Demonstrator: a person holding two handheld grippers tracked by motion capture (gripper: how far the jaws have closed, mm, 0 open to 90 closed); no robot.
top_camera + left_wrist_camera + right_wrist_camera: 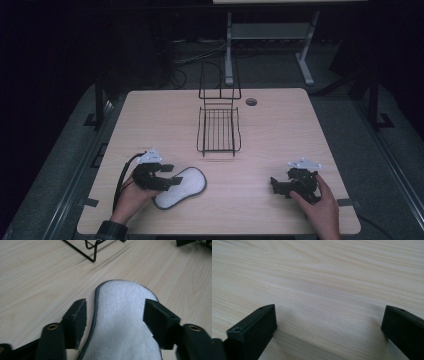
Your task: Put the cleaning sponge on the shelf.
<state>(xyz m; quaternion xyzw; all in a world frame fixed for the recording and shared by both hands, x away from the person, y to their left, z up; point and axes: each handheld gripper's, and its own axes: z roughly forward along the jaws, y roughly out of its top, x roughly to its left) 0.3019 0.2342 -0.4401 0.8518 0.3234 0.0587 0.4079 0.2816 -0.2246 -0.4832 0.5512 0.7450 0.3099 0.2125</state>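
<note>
Left gripper point(115, 315) jaws spread astride white pad point(122, 325) (unclamped), right gripper point(329, 325) — apart

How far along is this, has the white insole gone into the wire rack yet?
Nothing looks done: the rack holds nothing and the insole lies flat on the table, near the front edge. In hand: the left claw is open, its jaws either side of the insole, not closed on it. The right claw is open over bare wood. Left, presumably: gripping, lifting, and carrying it to the rack.
</note>
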